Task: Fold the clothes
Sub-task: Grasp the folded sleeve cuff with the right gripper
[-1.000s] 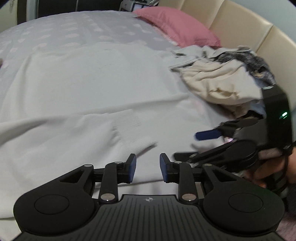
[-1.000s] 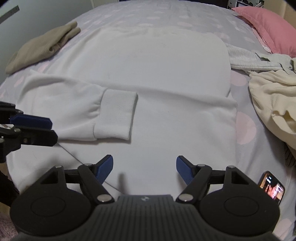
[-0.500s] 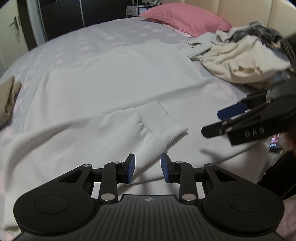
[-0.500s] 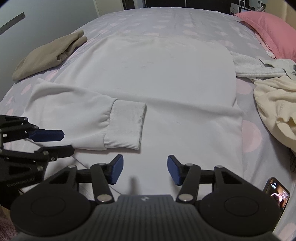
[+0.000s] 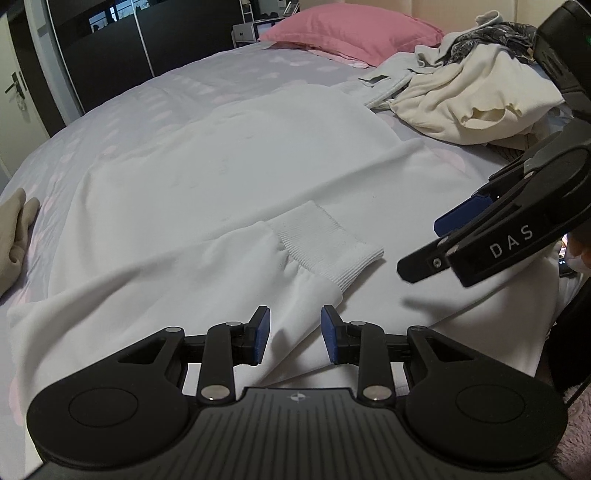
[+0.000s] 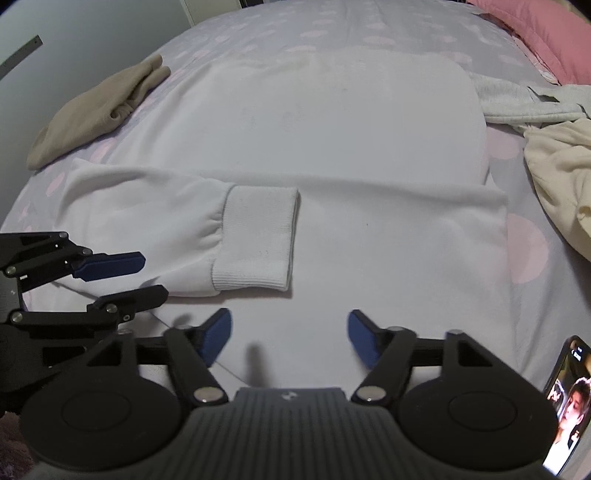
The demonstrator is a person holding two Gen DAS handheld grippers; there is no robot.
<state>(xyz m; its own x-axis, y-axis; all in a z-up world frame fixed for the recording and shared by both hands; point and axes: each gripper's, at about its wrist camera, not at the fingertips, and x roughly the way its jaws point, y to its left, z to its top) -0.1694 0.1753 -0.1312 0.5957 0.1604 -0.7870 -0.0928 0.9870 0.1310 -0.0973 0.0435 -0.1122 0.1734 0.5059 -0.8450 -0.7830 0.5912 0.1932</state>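
Note:
A white sweatshirt (image 6: 332,122) lies flat on the bed, also in the left wrist view (image 5: 240,155). One sleeve is folded across the body, its ribbed cuff (image 6: 258,240) near the middle, also in the left wrist view (image 5: 325,247). My left gripper (image 5: 294,334) is open and empty, just above the sleeve near the front edge; it shows at the left of the right wrist view (image 6: 125,280). My right gripper (image 6: 290,334) is open and empty over the sweatshirt's near edge; it shows at the right of the left wrist view (image 5: 443,243).
A folded beige garment (image 6: 99,110) lies at the left of the bed. A pile of cream and grey clothes (image 5: 472,85) and a pink pillow (image 5: 354,33) lie at the right. A lit phone (image 6: 565,406) lies at the bed's near right edge.
Both grippers drew back toward the near edge of the bed. The left wrist view swung left. The right gripper's jaws narrowed, then opened wide again. The sleeve stays folded.

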